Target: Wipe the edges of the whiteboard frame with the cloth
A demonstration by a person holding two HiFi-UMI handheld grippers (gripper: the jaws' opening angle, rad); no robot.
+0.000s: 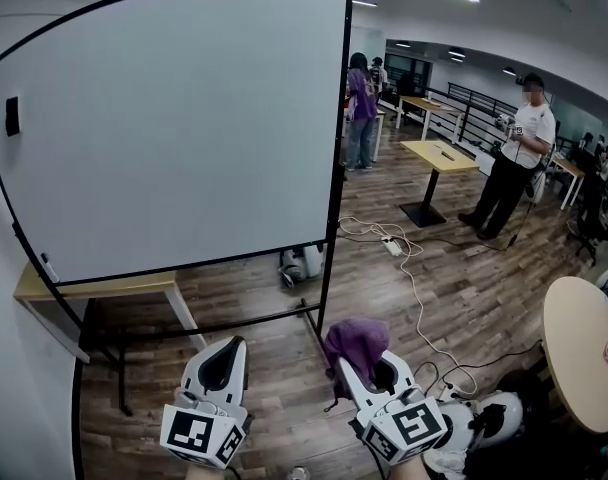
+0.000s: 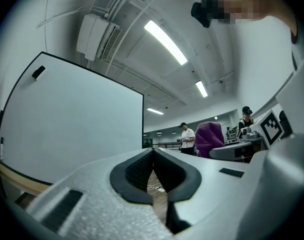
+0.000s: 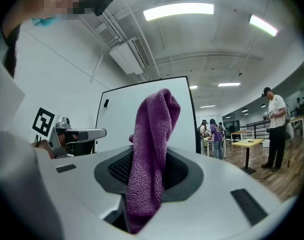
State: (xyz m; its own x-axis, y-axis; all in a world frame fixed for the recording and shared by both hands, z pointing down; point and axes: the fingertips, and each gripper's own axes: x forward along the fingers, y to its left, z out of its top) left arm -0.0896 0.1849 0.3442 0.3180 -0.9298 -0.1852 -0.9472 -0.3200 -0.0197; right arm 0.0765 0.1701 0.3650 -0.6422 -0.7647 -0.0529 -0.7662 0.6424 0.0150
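The right hand-held gripper (image 1: 367,366) is clamped on the purple cloth (image 1: 356,338), which stands up from its jaws. The left hand-held gripper (image 1: 227,350) has its jaws together, with nothing between. Further ahead stands the whiteboard (image 1: 174,118) with its black frame (image 1: 336,168), apart from both.

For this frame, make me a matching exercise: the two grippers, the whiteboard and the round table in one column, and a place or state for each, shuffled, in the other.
Things:
1. left gripper
2. right gripper
3. whiteboard
4. round table

Places or states:
a. at the right edge of the head view
b. shut on the purple cloth
c. jaws together, nothing between them
d. upright ahead of both grippers, black-edged, surface blank

Pairs: 1-c, 2-b, 3-d, 4-a.
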